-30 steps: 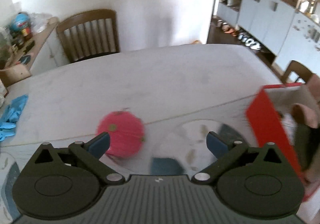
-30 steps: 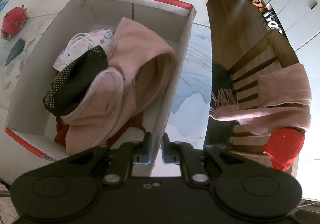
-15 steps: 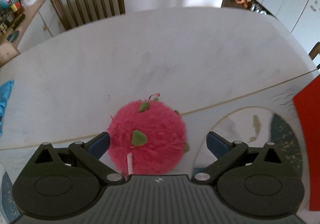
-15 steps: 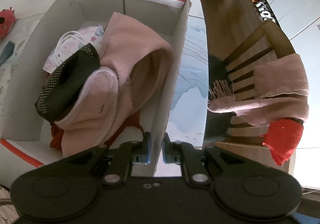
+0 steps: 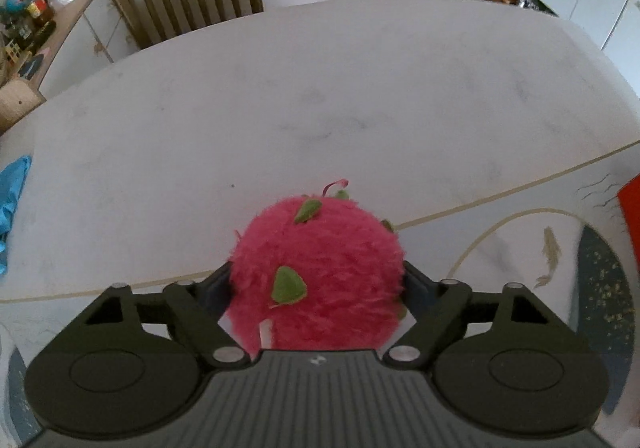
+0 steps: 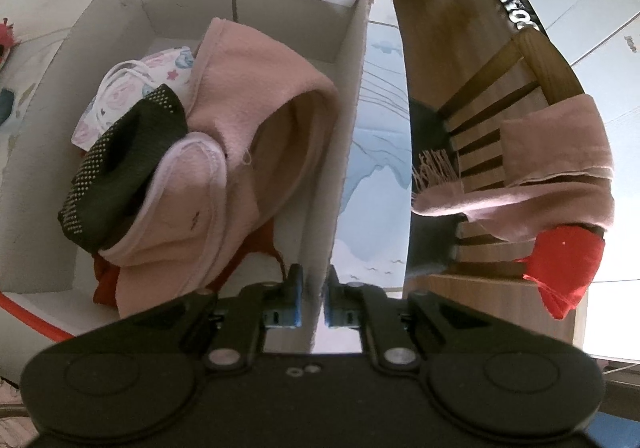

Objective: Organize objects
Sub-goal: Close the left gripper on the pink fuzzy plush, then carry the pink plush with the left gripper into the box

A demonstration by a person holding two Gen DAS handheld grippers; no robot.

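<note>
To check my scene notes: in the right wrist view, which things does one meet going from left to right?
Pink plush toy → black dotted cloth → pink fleece → box's right wall → wooden chair → red cloth.

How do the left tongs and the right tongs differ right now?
The left tongs stand wide and are closing around the pink plush ball on the table; the right tongs are nearly shut, pinching the thin side wall of the box. The left tongs hold a soft round toy between their jaws, the right tongs a flat cardboard edge. Both point steeply downward.
</note>
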